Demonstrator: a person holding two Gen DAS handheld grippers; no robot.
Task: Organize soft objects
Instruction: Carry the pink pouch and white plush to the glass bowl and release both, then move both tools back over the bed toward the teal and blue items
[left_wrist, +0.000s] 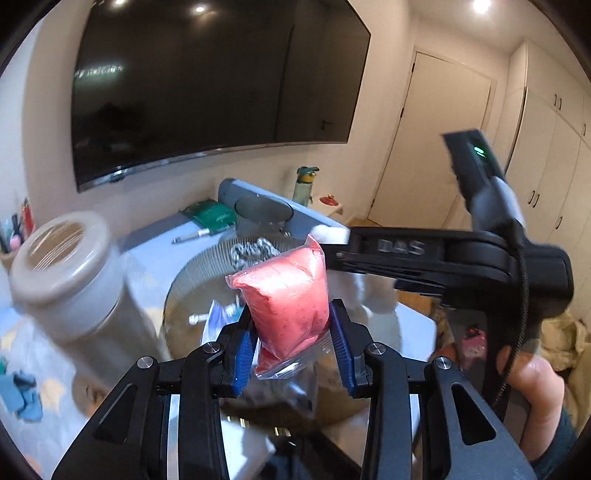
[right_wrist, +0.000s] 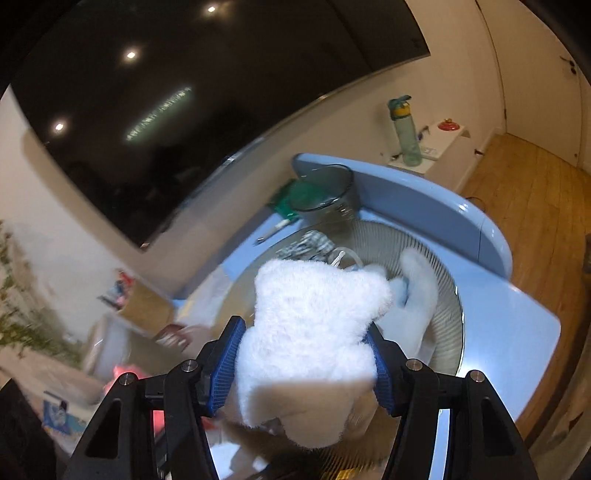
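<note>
My left gripper (left_wrist: 291, 325) is shut on a pink soft pack in clear plastic wrap (left_wrist: 288, 299) and holds it above a round ribbed clear tub (left_wrist: 192, 273). My right gripper (right_wrist: 304, 343) is shut on a white fluffy plush (right_wrist: 314, 317) and holds it over the same tub (right_wrist: 443, 291). The right gripper's body (left_wrist: 443, 258) reaches in from the right in the left wrist view. Inside the tub lie a grey patterned cloth (right_wrist: 306, 243), a white cord and another white fluffy piece (right_wrist: 421, 284).
A white lidded jar (left_wrist: 62, 258) stands left of the tub on a light blue table (right_wrist: 517, 332). Behind are a grey cup (right_wrist: 325, 192), a green packet (left_wrist: 210, 214), a pen (left_wrist: 192, 235) and a water bottle (right_wrist: 404, 129). A large TV hangs on the wall.
</note>
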